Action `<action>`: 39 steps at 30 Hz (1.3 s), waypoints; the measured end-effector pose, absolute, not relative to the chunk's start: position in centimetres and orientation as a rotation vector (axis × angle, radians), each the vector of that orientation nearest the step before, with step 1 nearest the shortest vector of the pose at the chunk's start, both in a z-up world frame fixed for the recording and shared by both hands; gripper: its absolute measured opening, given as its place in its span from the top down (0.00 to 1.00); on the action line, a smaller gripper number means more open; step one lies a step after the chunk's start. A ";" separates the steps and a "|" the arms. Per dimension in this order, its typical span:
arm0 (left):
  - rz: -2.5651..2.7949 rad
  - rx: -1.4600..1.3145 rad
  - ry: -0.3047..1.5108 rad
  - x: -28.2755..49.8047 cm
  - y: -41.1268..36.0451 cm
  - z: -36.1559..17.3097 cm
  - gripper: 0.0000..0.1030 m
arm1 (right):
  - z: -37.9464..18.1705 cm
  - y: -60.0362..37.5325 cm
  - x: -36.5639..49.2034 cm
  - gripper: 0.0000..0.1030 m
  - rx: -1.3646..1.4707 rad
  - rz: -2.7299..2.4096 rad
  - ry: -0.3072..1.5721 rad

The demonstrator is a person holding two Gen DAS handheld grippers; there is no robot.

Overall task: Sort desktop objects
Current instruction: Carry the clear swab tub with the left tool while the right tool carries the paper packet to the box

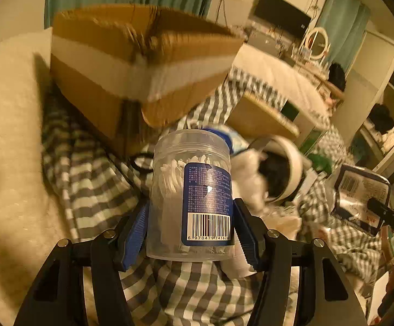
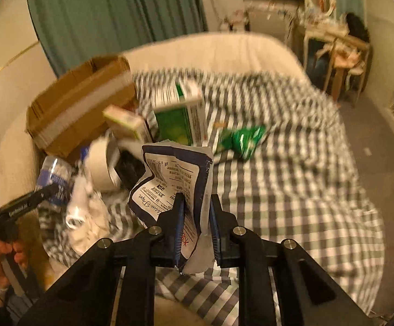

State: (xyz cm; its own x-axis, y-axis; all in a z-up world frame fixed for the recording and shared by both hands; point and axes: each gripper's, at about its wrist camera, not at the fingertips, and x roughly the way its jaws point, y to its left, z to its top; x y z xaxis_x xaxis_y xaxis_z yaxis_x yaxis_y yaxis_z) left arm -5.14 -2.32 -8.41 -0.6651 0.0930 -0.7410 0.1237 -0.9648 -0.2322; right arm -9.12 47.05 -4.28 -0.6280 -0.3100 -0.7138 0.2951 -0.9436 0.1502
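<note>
Left gripper clamps a clear plastic jar of white picks, blue label up. Right gripper pinches a crumpled tissue packet above the checked cloth; cardboard box behind.

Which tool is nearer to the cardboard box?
Left. The left tool, shut on the cotton swab jar, sits just below the cardboard box. The right tool, shut on a tissue packet, is farther right, past the clutter.
</note>
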 end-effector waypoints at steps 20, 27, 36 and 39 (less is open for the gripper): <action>-3.042 0.819 0.341 -10.1 -7.8 9.0 0.39 | 11.7 33.3 -9.3 0.84 0.700 -2.548 -0.051; -2.965 0.754 0.371 -15.0 -14.4 8.2 0.39 | 10.4 26.7 -14.4 0.84 0.758 -2.466 -0.117; -2.992 0.778 0.364 -17.2 -17.7 4.0 0.37 | 5.9 19.7 -23.2 0.60 0.839 -2.437 -0.311; -3.013 0.725 0.386 -17.0 -18.0 4.1 0.11 | 6.2 19.5 -24.0 0.30 0.812 -2.454 -0.391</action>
